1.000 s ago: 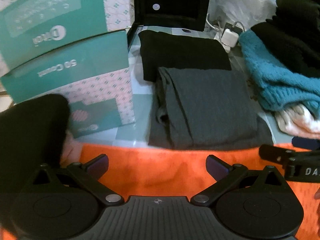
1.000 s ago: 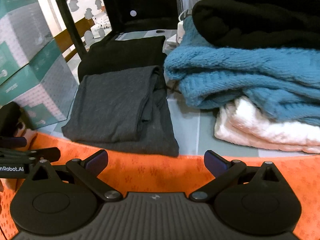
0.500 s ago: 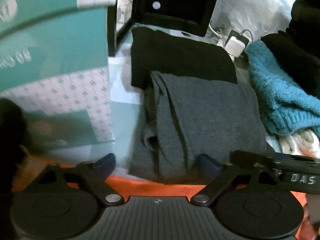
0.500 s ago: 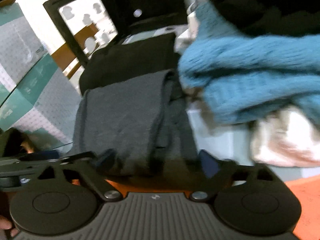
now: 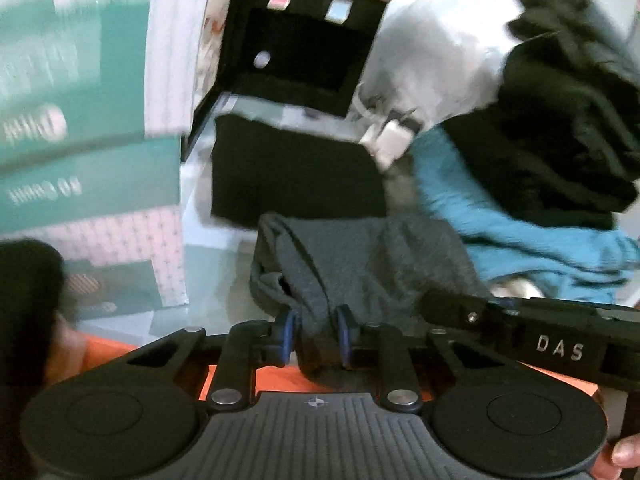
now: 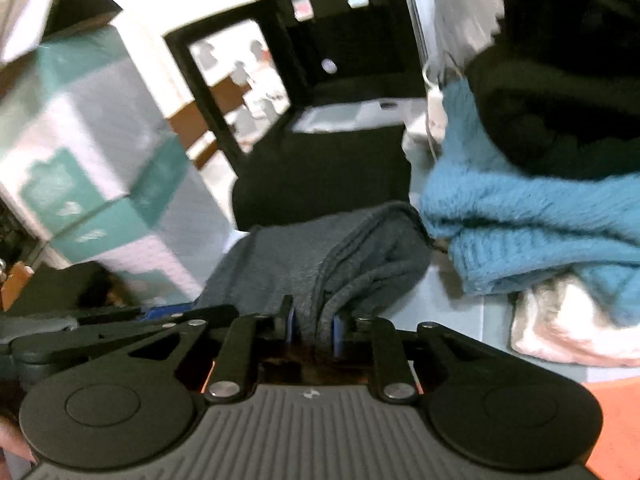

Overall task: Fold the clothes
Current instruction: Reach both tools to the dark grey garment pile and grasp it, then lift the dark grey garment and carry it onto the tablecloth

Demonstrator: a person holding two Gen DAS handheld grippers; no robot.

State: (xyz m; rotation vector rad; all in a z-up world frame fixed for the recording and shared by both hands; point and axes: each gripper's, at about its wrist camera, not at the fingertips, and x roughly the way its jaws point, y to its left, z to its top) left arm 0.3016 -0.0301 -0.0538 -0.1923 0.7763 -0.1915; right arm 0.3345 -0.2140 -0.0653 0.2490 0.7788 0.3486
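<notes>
Both grippers are clenched on the near edge of the grey garment (image 5: 360,264). The left gripper (image 5: 316,338) has a bunch of its cloth pinched between the blue-padded fingers (image 5: 289,336), and the right gripper (image 6: 312,330) grips the same hem a little further along, the two tools close side by side. The garment lies in a folded bundle on the desk (image 5: 208,280), its far end against a flat black garment (image 5: 296,176), with a blue knitted sweater (image 6: 532,224) piled just to its right and teal boxes (image 5: 84,184) to the left.

By my reading, the step in hand is a lift or carry of the near edge, either for another fold or to shift the bundle. The next move calls for both grips travelling together, level, so the layers do not slide apart, and clear of the sweater pile.
</notes>
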